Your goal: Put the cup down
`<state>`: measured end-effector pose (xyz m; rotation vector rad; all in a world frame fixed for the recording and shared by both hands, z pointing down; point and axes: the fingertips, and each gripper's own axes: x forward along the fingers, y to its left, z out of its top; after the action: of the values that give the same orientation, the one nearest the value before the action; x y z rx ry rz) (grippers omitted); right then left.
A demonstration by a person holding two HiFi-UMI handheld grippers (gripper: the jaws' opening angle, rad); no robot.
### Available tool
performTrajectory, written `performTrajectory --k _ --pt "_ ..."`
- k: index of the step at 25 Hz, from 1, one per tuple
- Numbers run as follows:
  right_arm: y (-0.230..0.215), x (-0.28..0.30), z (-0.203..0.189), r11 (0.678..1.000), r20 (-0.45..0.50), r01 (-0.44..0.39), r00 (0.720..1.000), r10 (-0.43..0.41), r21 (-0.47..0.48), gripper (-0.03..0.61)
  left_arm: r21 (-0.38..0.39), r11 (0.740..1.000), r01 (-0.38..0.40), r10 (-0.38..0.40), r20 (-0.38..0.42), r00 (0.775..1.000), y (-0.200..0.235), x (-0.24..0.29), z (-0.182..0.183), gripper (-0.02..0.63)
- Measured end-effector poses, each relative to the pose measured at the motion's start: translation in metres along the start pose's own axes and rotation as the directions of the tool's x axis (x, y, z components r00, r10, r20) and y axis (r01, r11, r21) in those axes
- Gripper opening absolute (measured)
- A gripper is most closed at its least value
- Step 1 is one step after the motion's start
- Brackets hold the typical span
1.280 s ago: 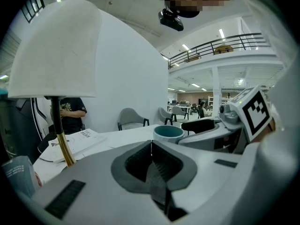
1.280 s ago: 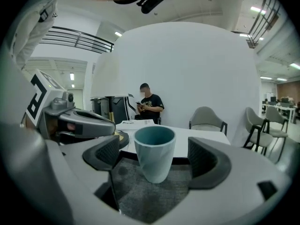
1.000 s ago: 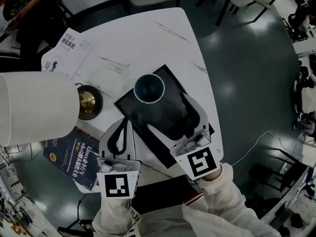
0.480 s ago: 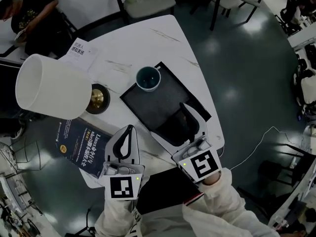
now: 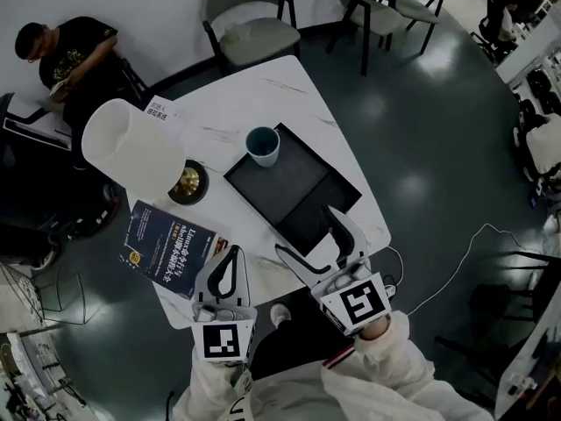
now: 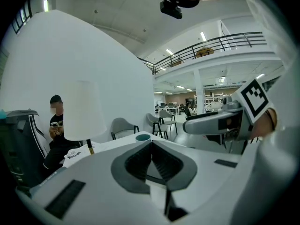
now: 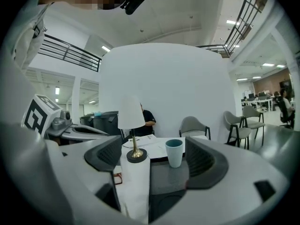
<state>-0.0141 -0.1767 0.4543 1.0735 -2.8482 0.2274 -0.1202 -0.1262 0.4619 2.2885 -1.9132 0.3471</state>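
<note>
A teal cup [image 5: 263,146] stands upright at the far corner of a black tray [image 5: 298,191] on the white table [image 5: 263,95]. Nothing holds it. My right gripper [image 5: 308,232] is open over the tray's near edge, well short of the cup. In the right gripper view the cup [image 7: 174,152] stands on the tray [image 7: 164,172] beyond the open right gripper [image 7: 157,157], with nothing between the jaws. My left gripper [image 5: 232,253] is shut and empty at the table's near edge, left of the tray. Its view shows only the cup's rim [image 6: 143,137] past the shut left gripper [image 6: 151,146].
A table lamp with a white shade [image 5: 131,143] and brass base [image 5: 187,182] stands left of the tray. A dark blue book [image 5: 166,248] overhangs the table's left edge. A leaflet [image 5: 166,112] lies at the far left. Grey chairs [image 5: 250,24] and a seated person [image 5: 70,55] are beyond.
The view has pulled back and up. Both grippers have drawn away from the cup toward the table's near edge. The cup stays on the tray.
</note>
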Motion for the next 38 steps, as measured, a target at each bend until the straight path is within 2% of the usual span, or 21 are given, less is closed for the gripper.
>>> performTrajectory --k 3,9,13,15,17,19,22,25,28,38 --pt "0.007 -0.018 0.007 0.999 0.010 0.033 0.999 -0.033 -0.008 0.428 0.020 1.000 0.001 -0.001 0.008 1.000 -0.001 -0.017 0.006 0.011" --pt "0.029 -0.048 0.027 0.996 0.034 0.083 0.996 -0.082 -0.030 0.343 0.035 0.999 0.013 -0.014 0.047 0.999 -0.005 -0.050 0.027 0.012" --pt "0.046 -0.066 0.040 0.993 0.032 0.112 0.993 -0.111 -0.028 0.283 0.066 0.998 0.024 -0.026 0.028 0.999 -0.005 -0.074 0.026 0.012" --pt "0.052 -0.075 0.046 0.991 0.040 0.134 0.990 -0.133 -0.031 0.210 0.063 0.998 0.019 -0.021 0.030 0.999 -0.002 -0.086 0.025 0.011" --pt "0.059 -0.083 0.050 0.989 0.046 0.143 0.989 -0.142 -0.027 0.169 0.054 0.998 0.013 -0.015 0.043 0.999 0.001 -0.098 0.026 0.012" --pt "0.066 -0.089 0.052 0.989 0.043 0.145 0.989 -0.144 -0.012 0.166 0.059 0.998 0.011 -0.014 0.047 0.999 0.003 -0.109 0.027 0.012" --pt "0.079 -0.097 0.064 0.988 0.048 0.155 0.987 -0.154 -0.018 0.089 0.063 0.998 0.016 -0.020 0.065 0.998 0.004 -0.127 0.035 0.012" --pt "0.094 -0.105 0.077 0.986 0.061 0.162 0.985 -0.161 -0.025 0.079 0.061 0.998 0.029 -0.034 0.086 0.996 0.004 -0.141 0.042 0.012" --pt "0.106 -0.116 0.081 0.984 0.062 0.179 0.982 -0.178 -0.018 0.008 0.054 0.998 0.044 -0.049 0.097 0.994 -0.002 -0.153 0.047 0.012" --pt "0.128 -0.146 0.082 0.977 0.044 0.204 0.978 -0.202 -0.058 0.006 0.056 0.994 0.091 -0.097 0.128 0.987 -0.025 -0.178 0.061 0.011"
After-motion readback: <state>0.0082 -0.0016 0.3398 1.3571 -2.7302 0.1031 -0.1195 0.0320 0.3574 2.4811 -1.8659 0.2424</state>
